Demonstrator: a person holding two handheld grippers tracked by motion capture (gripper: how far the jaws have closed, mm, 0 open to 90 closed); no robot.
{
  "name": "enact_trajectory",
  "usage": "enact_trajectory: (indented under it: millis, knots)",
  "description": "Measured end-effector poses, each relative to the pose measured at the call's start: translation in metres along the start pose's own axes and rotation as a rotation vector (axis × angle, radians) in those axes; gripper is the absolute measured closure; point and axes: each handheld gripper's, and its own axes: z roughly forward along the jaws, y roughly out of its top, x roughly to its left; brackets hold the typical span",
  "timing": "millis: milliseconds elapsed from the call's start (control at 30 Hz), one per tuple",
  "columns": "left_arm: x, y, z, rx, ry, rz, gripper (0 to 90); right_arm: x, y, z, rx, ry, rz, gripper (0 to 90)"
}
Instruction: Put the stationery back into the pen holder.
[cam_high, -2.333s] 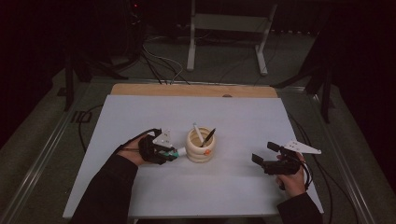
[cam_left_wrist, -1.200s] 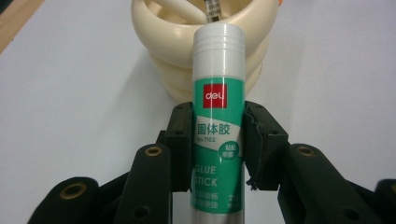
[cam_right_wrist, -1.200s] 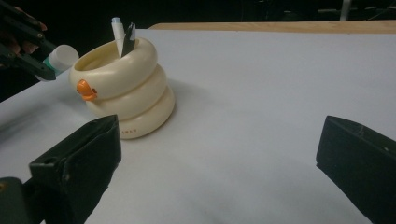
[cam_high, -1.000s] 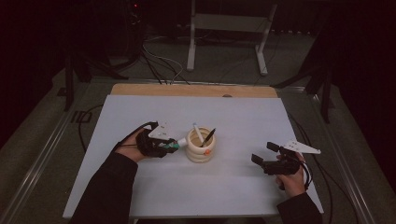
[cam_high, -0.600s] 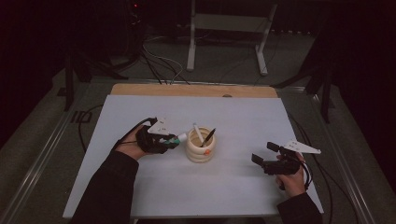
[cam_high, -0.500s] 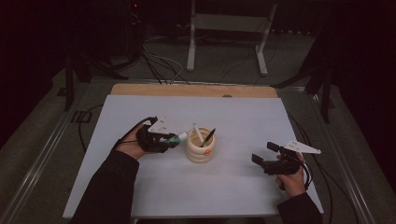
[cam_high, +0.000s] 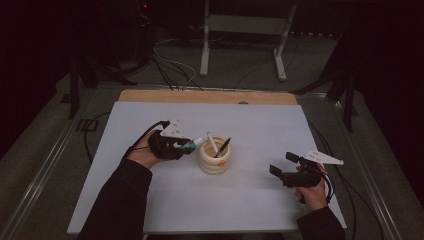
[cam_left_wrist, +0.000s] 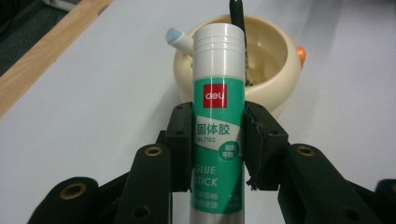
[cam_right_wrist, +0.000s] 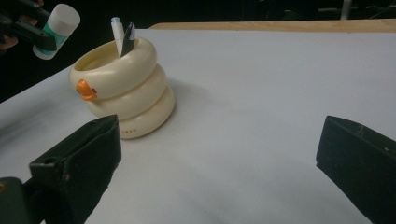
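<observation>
My left gripper (cam_high: 187, 146) is shut on a green and white glue stick (cam_left_wrist: 218, 116), gripping it around the middle. The stick's white cap points at the rim of a cream ringed pen holder (cam_high: 215, 162) in the middle of the white table. The stick hangs just left of the holder (cam_left_wrist: 275, 70) and slightly above it. A white pen (cam_high: 212, 142) and a black pen (cam_high: 223, 147) lean inside the holder. Far right, my right gripper (cam_high: 283, 163) stands open near the table's front edge, nothing between its jaws. From that gripper's view the holder (cam_right_wrist: 126, 93) shows an orange beak (cam_right_wrist: 85, 90).
The white table top (cam_high: 260, 125) ends in a wooden strip (cam_high: 200, 96) at the far side. Behind it stand a white metal frame (cam_high: 245, 30) and loose cables (cam_high: 170, 65) on the floor. Each gripper trails a cable over the table.
My left gripper has carried the glue stick a little farther up the table and closer to the holder's rim. The right gripper has stayed where it was.
</observation>
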Motion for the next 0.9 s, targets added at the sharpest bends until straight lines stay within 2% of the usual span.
enact_trajectory:
  millis: [433,900]
  knots:
    - [0.0,0.013,0.004,-0.061,0.015,-0.036,66.5,0.0,0.0,0.0,-0.001,0.0,0.0,0.1]
    - [0.0,0.021,0.009,-0.084,0.014,-0.063,66.5,0.0,0.0,0.0,0.0,0.0,0.002,0.1]
